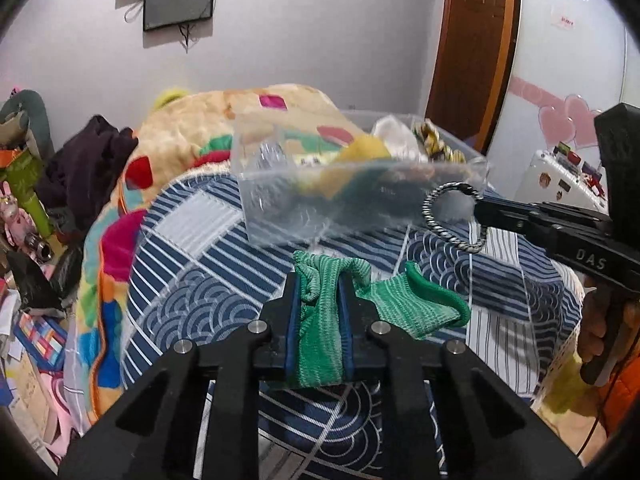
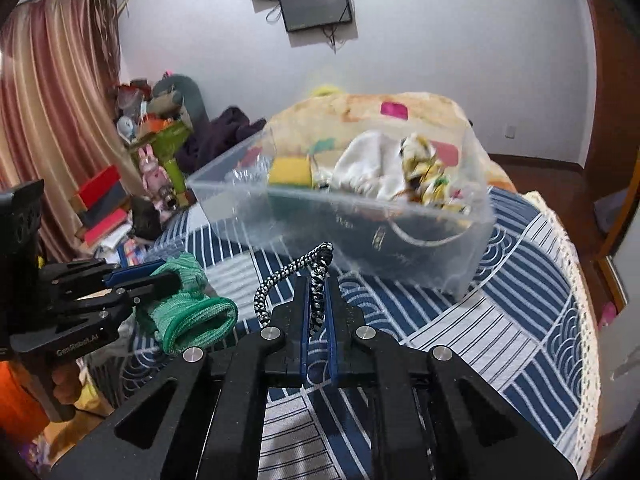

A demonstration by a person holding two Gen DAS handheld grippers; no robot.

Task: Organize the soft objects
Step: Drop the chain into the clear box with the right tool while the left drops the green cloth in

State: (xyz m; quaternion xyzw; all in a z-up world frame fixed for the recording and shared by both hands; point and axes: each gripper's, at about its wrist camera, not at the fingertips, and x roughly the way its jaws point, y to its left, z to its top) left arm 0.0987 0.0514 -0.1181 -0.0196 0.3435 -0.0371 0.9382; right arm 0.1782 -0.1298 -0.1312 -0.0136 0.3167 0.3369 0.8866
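My left gripper (image 1: 319,280) is squeezing the green sock (image 1: 320,320), w/ most of it flopping out to the right of my fingers. My right gripper (image 2: 318,280) pinches the black & white cord loop (image 2: 292,270), which sticks up past the tips. The clear bin (image 2: 400,216) sits on the bed (image 2: 520,300), just ahead of both. I think the sock's loose end could catch the bin rim & hang outside. The thin cord could slip out early, b/c there's so little to hold.
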